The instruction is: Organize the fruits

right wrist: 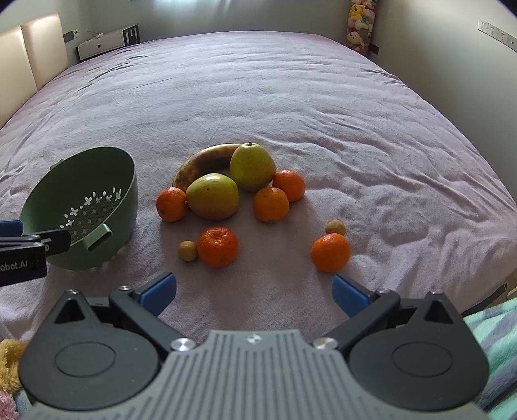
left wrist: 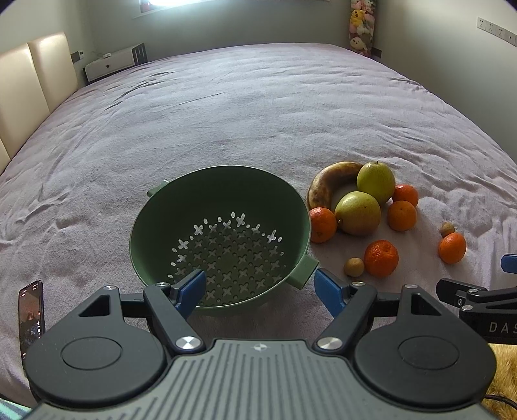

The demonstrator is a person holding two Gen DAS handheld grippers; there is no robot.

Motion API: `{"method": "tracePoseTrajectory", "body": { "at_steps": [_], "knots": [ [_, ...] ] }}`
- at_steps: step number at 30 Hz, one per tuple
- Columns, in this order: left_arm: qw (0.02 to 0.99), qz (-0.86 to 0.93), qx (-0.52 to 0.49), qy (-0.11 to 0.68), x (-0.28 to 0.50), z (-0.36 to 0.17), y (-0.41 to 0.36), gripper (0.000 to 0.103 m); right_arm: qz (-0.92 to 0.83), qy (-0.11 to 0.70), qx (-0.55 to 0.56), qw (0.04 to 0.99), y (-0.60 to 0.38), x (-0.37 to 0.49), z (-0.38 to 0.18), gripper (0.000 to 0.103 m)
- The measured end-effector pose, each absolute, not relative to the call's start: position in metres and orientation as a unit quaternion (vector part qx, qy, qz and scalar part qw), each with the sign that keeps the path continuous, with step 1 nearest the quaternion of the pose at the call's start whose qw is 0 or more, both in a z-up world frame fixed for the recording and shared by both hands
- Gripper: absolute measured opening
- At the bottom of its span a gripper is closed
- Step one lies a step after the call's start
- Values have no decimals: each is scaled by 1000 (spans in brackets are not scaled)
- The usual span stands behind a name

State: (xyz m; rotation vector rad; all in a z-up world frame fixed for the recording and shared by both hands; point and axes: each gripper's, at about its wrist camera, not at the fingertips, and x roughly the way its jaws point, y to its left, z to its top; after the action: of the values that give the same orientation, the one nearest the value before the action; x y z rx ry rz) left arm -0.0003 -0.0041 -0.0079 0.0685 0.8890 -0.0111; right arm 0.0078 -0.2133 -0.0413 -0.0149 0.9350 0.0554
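Observation:
A green colander (left wrist: 161, 223) stands empty on the bed, also in the right wrist view (right wrist: 127, 184). To its right lie a browned banana (right wrist: 200, 163), two green pears (right wrist: 213, 195) (right wrist: 252, 166), several tangerines (right wrist: 217, 246) (right wrist: 330, 252) and two small brown longans (right wrist: 187, 250) (right wrist: 335, 227). My left gripper (left wrist: 261, 287) is open and empty, its jaws straddling the colander's near rim and handle (left wrist: 305, 271). My right gripper (right wrist: 253, 289) is open and empty, just short of the nearest tangerines.
The purple bedspread (right wrist: 290, 97) stretches far back. A phone (left wrist: 31, 316) lies at the left near edge. A padded headboard (left wrist: 32, 80) and white nightstand (left wrist: 110, 63) are at the left; plush toys (left wrist: 362, 26) hang in the far corner.

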Motion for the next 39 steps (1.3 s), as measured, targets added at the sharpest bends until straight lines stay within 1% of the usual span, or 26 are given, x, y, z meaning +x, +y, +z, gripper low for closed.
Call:
{"method": "tracePoseTrajectory", "body": {
  "at_steps": [39],
  "knots": [
    [902, -6, 33, 431, 0, -8, -5, 90, 24, 458, -5, 889, -217, 8, -46, 99]
  ]
}}
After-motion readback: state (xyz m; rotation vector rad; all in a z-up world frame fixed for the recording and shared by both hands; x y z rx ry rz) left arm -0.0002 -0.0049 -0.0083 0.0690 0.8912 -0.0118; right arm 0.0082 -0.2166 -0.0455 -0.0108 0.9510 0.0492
